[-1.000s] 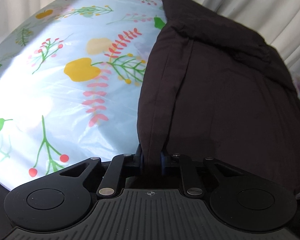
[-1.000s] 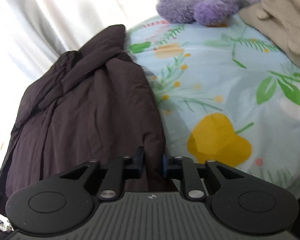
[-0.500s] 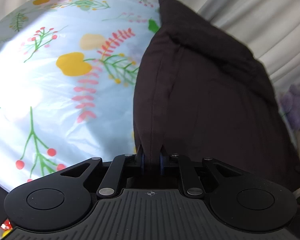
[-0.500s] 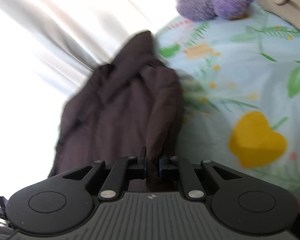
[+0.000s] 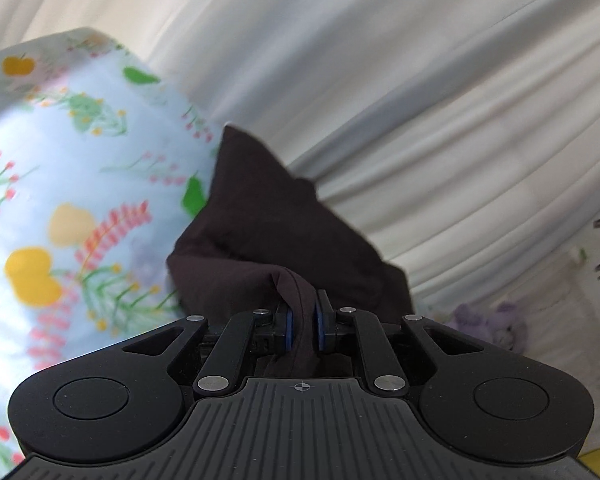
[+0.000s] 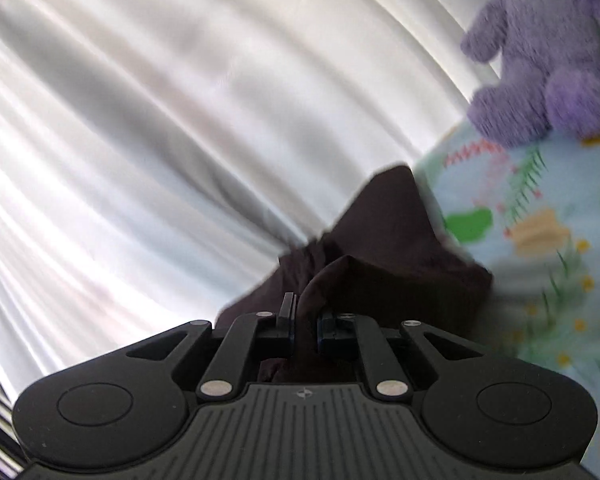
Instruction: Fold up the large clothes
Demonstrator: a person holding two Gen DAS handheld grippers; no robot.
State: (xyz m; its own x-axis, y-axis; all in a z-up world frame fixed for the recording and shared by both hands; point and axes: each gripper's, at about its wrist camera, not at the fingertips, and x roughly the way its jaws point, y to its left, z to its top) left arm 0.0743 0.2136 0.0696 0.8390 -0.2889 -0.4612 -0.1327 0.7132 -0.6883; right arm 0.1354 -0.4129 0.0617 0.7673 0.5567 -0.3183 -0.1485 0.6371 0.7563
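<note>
Dark brown garment (image 5: 276, 240), soft matte cloth, is pinched at two points. The left tongs (image 5: 302, 322) are clamped on a bunched fold of it between blue-edged pads; the right tongs (image 6: 305, 326), whose jaws have just been closing, grip another rumpled fold. From each grip the cloth slopes away and down in loose creases to a peaked corner resting on the table (image 5: 80, 168), which wears a glossy pale-blue cover printed with yellow fruit, red sprigs and green leaves. Both tongs point forward, tilted slightly downward. Behind hangs a white pleated curtain (image 6: 180, 120). A fuzzy purple plush toy (image 6: 540, 60), somewhat blurred, appears to sit at the table's far edge.
</note>
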